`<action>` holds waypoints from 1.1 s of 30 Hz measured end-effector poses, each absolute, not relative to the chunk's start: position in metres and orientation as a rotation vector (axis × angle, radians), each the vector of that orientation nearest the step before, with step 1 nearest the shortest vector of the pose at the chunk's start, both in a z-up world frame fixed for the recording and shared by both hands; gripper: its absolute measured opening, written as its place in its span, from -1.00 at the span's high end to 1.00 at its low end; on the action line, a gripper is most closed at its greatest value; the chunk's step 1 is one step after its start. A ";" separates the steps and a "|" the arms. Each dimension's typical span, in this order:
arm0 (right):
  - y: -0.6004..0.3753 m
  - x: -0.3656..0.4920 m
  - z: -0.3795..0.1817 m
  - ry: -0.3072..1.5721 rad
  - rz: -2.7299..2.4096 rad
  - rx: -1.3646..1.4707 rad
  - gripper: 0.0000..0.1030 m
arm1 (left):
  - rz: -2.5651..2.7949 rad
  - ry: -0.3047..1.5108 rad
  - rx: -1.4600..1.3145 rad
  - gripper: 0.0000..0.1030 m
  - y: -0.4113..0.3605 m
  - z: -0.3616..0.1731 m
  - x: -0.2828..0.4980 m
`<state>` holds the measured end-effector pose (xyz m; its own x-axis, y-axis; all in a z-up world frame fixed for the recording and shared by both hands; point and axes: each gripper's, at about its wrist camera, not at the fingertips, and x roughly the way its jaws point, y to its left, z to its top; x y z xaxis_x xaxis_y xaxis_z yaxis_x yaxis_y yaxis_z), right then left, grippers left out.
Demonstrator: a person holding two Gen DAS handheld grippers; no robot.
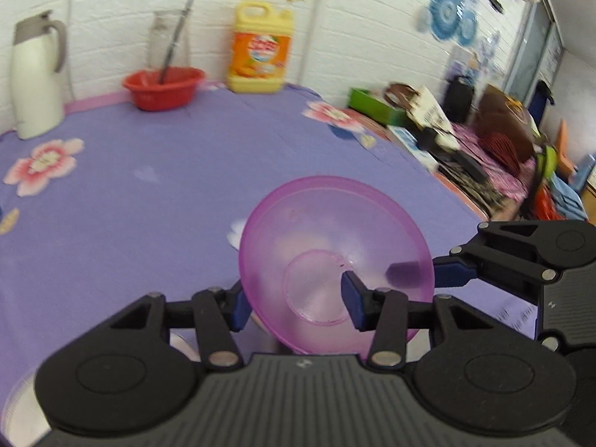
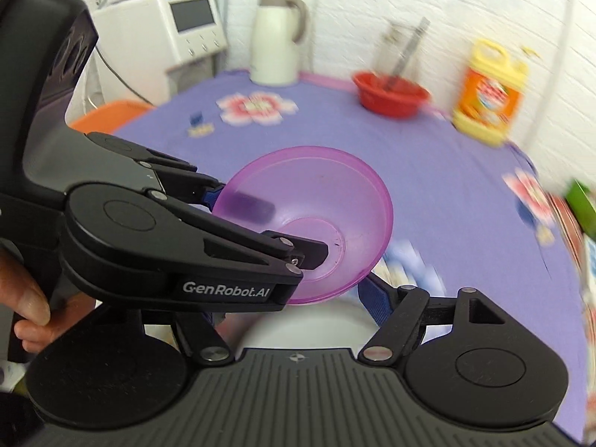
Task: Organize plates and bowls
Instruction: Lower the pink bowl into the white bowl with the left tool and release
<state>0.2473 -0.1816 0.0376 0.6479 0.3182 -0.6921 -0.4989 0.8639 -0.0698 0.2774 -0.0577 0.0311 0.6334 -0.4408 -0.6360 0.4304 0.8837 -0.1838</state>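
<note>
A translucent purple bowl (image 1: 335,260) hangs tilted above the purple-clothed surface (image 1: 149,201), pinched at opposite sides of its rim by two hand-held tools. The left gripper (image 1: 298,303) clamps the bowl's near wall, one pad outside and one inside. The right gripper (image 1: 421,273) reaches in from the bowl's right and bites the rim there, one finger showing dark through the plastic. The bowl's mouth faces up and away from both cameras, toward the red basin (image 1: 164,87) by the wall. A white dish (image 2: 309,327) lies directly below the bowl, likely its landing spot.
</note>
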 end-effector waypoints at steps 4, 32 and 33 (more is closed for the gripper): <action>-0.200 0.226 0.025 0.748 0.468 -0.231 -1.00 | -0.510 0.739 0.020 0.05 -0.077 0.022 0.260; -0.282 0.173 -0.002 0.626 0.362 0.149 -1.00 | -0.378 0.663 -0.280 -0.88 -0.006 0.029 0.239; -0.285 0.172 -0.005 0.605 0.333 0.184 -1.00 | -0.373 0.674 -0.298 -0.88 -0.005 0.026 0.240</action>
